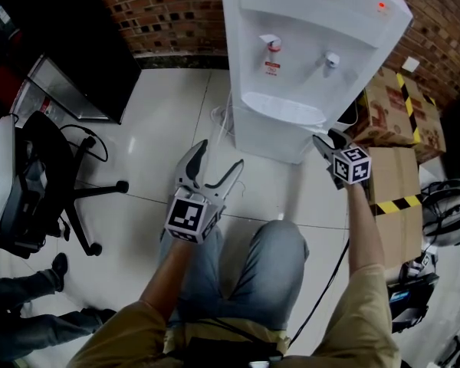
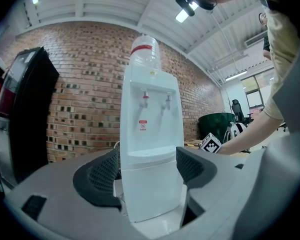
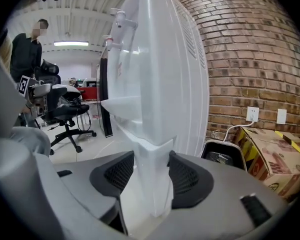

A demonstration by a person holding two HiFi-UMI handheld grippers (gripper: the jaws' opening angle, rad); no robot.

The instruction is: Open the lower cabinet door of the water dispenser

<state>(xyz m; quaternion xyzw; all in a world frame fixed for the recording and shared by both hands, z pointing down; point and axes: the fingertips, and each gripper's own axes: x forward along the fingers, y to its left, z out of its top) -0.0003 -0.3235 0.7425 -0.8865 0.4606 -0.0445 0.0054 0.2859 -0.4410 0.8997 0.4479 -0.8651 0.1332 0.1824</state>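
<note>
Water dispenser (image 1: 307, 52) stands against the brick wall (image 1: 169, 14), white, two taps (image 1: 271, 43) on the front, water bottle (image 2: 145, 54) on top. The lower cabinet door (image 1: 276, 140) is the front panel under the drip shelf and sits flush with the dispenser body.

Right gripper (image 1: 328, 138) is at the dispenser's front corner on the cardboard-box side, just under the shelf. In the right gripper view its jaws are clamped on the vertical edge of the lower cabinet door (image 3: 155, 174), one mesh pad (image 3: 121, 173) pressed on either face.

Left gripper (image 1: 221, 156) is in front of the dispenser, well clear of it and above the tiled floor (image 1: 169, 121). Its jaws are spread wide, nothing between them; the left gripper view just frames the dispenser front in the gap.

Cardboard boxes (image 1: 395, 106) with yellow-black tape sit beside the dispenser on the right gripper's side. Office chair (image 1: 54, 175) is well off on the opposite side. Wall socket (image 3: 252, 114) is on the brick behind the dispenser.
</note>
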